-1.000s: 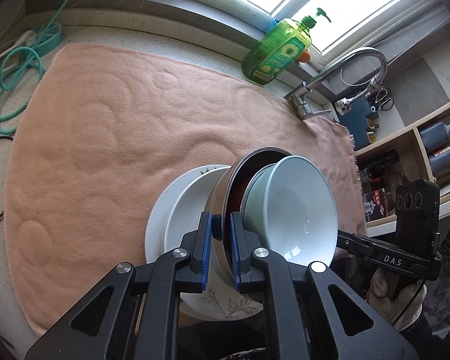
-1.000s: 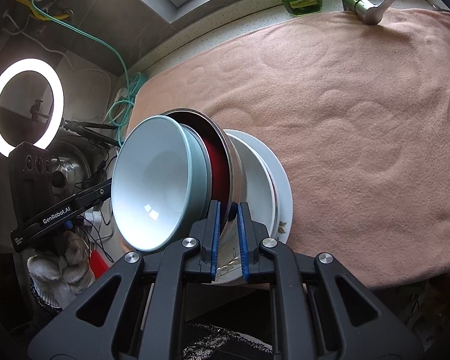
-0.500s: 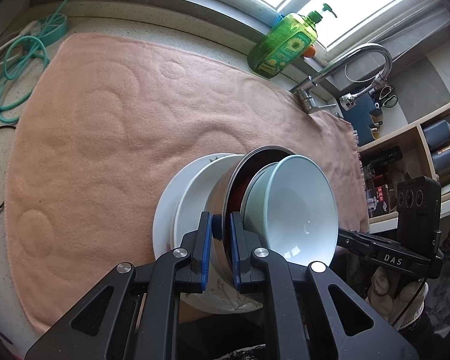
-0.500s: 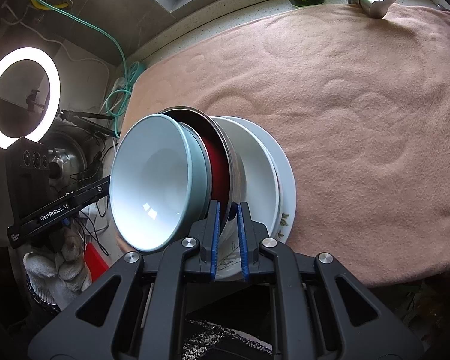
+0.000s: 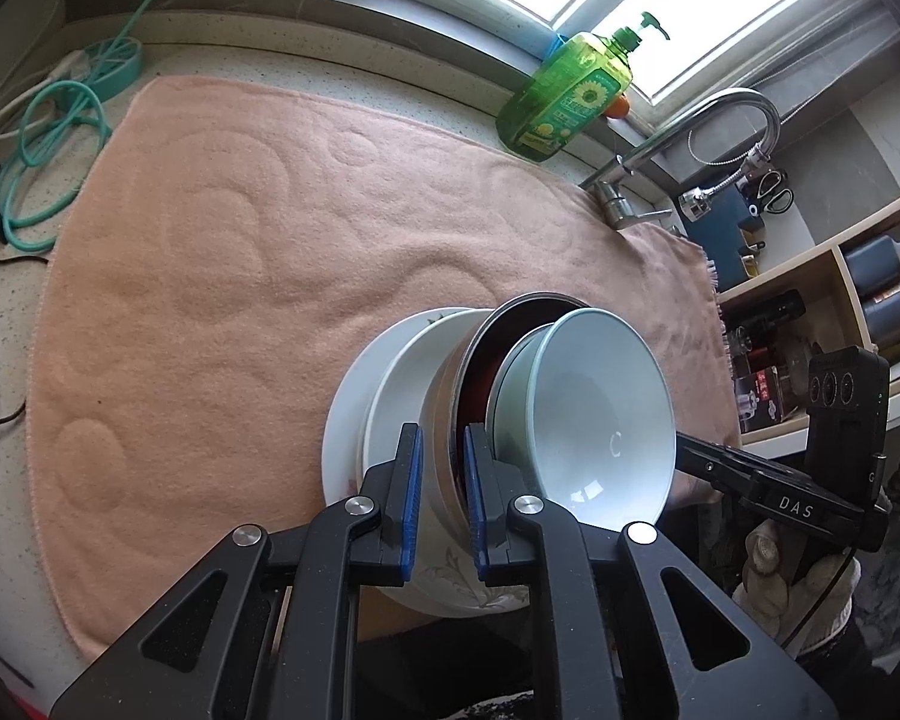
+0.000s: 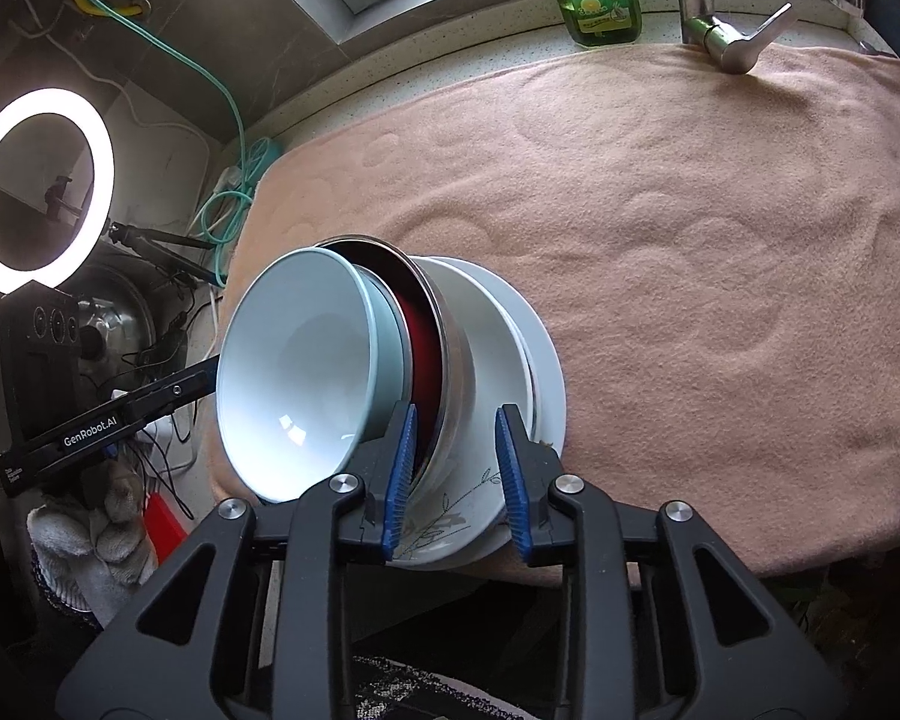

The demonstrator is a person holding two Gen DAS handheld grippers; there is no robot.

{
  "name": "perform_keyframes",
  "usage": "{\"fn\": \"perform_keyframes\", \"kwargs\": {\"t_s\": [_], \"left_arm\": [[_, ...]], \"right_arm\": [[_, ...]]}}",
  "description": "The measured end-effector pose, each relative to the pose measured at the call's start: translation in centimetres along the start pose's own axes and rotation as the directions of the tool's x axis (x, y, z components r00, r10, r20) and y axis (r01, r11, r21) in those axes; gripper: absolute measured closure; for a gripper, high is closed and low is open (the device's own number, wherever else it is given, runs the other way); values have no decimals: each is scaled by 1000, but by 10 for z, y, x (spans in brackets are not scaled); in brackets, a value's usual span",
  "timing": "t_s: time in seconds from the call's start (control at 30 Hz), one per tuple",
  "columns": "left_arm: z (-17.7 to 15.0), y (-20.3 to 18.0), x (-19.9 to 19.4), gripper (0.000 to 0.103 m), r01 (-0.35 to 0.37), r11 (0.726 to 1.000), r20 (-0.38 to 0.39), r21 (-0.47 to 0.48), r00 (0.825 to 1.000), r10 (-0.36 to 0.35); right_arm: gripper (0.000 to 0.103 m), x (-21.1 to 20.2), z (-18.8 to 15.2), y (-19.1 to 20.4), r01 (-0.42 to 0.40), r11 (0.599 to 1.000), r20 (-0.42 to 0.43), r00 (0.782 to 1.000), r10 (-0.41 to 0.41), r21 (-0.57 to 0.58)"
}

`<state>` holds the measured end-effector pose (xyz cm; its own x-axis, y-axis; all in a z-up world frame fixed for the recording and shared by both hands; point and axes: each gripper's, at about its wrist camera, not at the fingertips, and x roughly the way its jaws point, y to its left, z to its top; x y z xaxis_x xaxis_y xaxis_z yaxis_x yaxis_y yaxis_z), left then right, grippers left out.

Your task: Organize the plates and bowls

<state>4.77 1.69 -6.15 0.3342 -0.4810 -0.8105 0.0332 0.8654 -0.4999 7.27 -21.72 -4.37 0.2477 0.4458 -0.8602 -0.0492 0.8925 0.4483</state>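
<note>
We count two grippers, the left gripper (image 5: 441, 492) and the right gripper (image 6: 455, 474), and one nested stack of dishes: one pale bowl (image 5: 606, 414), one steel bowl (image 5: 450, 384) with a red inside, one white floral bowl (image 6: 450, 516) and one white plate (image 5: 345, 420). We also see one pink towel (image 5: 240, 252), one green soap bottle (image 5: 564, 99), one faucet (image 5: 690, 138) and one ring light (image 6: 42, 186).
</note>
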Motion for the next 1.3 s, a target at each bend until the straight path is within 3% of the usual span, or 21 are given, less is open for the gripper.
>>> {"fn": "perform_keyframes", "kwargs": {"t_s": [0.13, 0.17, 0.27, 0.43, 0.5, 0.6, 0.67, 0.77, 0.87, 0.97, 1.1, 1.17, 1.23, 1.3], "left_arm": [[-3, 2, -9, 87, -20, 1000, 21, 15, 1000, 20], [-4, 2, -12, 82, -25, 999, 28, 22, 999, 24], [-9, -2, -19, 79, -47, 997, 47, 56, 998, 44], [-18, -12, -30, 71, -108, 988, 91, 106, 991, 99], [-23, -16, -36, 71, -134, 985, 127, 110, 985, 119], [-33, -27, -44, 50, -171, 976, 199, 133, 970, 142], [-42, -37, -50, 32, -218, 964, 267, 154, 948, 172], [-51, -48, -55, 32, -252, 955, 292, 157, 936, 199], [-58, -51, -60, 32, -299, 949, 323, 100, 912, 254], [-65, -48, -60, 32, -307, 952, 302, 24, 909, 285], [-77, -56, -70, 31, -369, 929, 360, -31, 863, 354], [-79, -57, -73, 28, -385, 921, 368, -56, 850, 378], [-81, -58, -77, 28, -378, 922, 385, -77, 842, 378], [-80, -60, -77, 28, -383, 921, 375, -70, 846, 380]], "right_arm": [[63, -9, -1, 6, 33, 999, 30, 999, -32, -18], [59, -11, -2, 7, 44, 999, 38, 998, -43, -21], [50, -18, -4, 14, 63, 997, 65, 996, -60, -34], [47, -26, -8, 22, 88, 993, 101, 992, -80, -77], [39, -29, -9, 24, 86, 991, 115, 991, -74, -105], [37, -33, -10, 27, 93, 984, 135, 988, -73, -153], [36, -36, -11, 27, 101, 979, 138, 987, -77, -177], [27, -44, -16, 25, 106, 973, 165, 984, -72, -206], [21, -51, -21, 24, 123, 967, 207, 975, -77, -221], [19, -59, -29, 23, 128, 965, 236, 969, -72, -230], [12, -72, -41, 24, 168, 953, 305, 949, -86, -254], [12, -77, -45, 25, 162, 958, 327, 942, -79, -237], [12, -80, -46, 25, 158, 961, 337, 938, -75, -225], [11, -82, -46, 26, 165, 961, 346, 935, -80, -223]]}}
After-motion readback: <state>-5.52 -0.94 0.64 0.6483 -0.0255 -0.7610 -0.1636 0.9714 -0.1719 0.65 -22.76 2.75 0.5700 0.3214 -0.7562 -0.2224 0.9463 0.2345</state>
